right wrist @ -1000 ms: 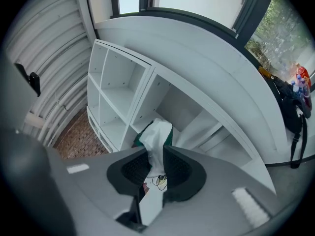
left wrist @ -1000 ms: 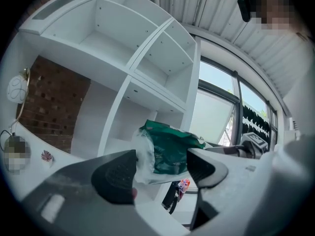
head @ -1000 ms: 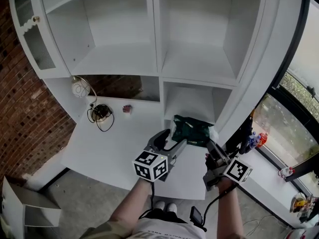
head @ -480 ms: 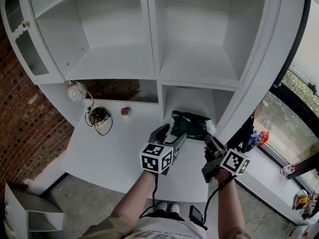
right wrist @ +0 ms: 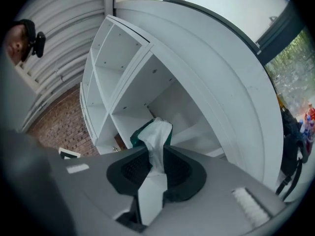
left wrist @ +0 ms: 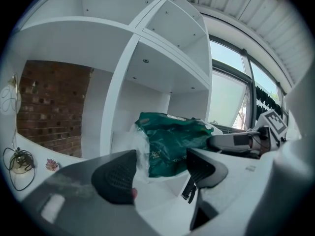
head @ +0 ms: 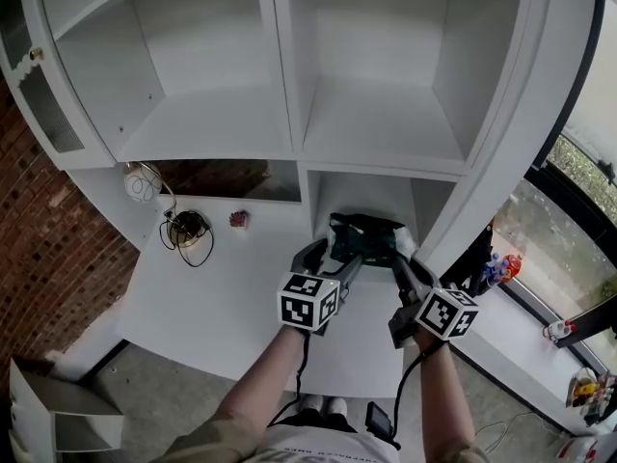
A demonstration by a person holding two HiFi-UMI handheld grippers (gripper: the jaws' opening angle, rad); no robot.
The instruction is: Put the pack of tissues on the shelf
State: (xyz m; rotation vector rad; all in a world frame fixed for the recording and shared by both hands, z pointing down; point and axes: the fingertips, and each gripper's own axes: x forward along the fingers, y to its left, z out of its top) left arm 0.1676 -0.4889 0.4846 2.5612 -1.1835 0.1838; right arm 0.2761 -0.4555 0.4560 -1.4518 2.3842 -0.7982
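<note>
Brick wall [head: 53, 258] fills the far left, beside a white shelf unit [head: 289, 152] whose lower ledge forms the bench [head: 222, 297]. Near the bench's back left corner I see a pale round object [head: 138, 183], then a coiled black cable [head: 185, 231] and, just to its right, a small reddish item [head: 238, 219].

Past the bench's middle, my left gripper [head: 339, 253] points toward the low right compartment [head: 371, 193] with its jaws standing apart. Crinkled clear wrap at the pack's near end lies beside one jaw, but neither pad presses on it.

At the mouth of that compartment, by the bench's back right edge, is the green pack of tissues [head: 364, 239]; I cannot tell whether it rests on the compartment floor. My right gripper [head: 399, 261], just right of the left one, is clamped on a white flap at the pack's end, pinched between both pads.

Window glass [head: 578, 177] with greenery closes the far right.
</note>
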